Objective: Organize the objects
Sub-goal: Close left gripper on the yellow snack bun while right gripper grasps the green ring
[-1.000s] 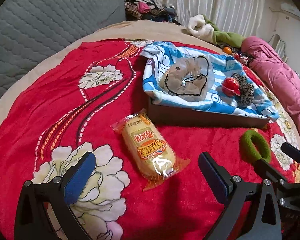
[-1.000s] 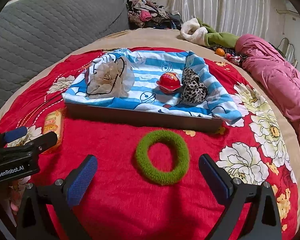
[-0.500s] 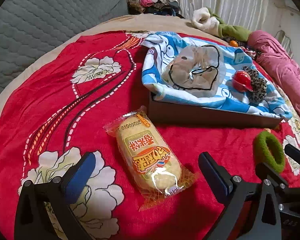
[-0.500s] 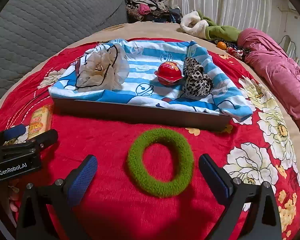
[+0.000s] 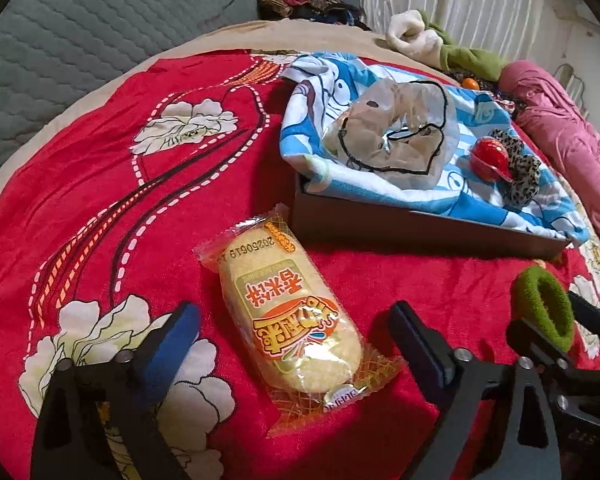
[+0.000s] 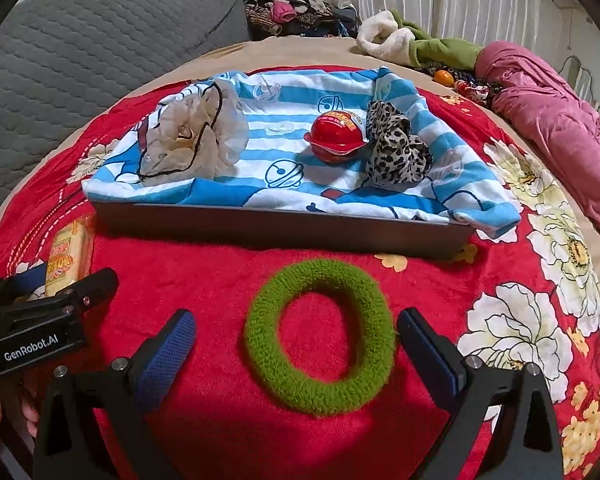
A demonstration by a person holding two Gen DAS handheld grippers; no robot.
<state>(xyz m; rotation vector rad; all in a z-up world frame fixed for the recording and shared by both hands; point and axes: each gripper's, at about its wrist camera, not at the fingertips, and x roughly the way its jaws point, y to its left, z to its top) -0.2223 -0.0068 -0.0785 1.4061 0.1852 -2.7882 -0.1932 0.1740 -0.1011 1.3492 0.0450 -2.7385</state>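
While the snack packet (image 5: 296,316) lies loose on the red blanket (image 5: 100,184), the left gripper (image 5: 294,334) now stands with its spread fingers on either side of the packet's near end, not touching it; a second ago the packet sat further ahead, toward 12 o'clock, so the gripper has closed in. The right gripper (image 6: 296,338) has likewise come nearer to the green hair tie (image 6: 320,334), which now fills the gap between its wide-open fingers, the right finger just beside the tie's edge at 3 o'clock. Neither holds anything yet. My reading is that both are lined up to pinch, and the approach is about done. The tray (image 6: 284,226), lined with a blue striped towel (image 6: 284,148), sits at 12 o'clock from the tie and at 1 o'clock from the packet; it already holds a sheer scrunchie (image 6: 192,140), a red capsule (image 6: 336,138) and a leopard scrunchie (image 6: 396,152), so these two pieces likely go there.
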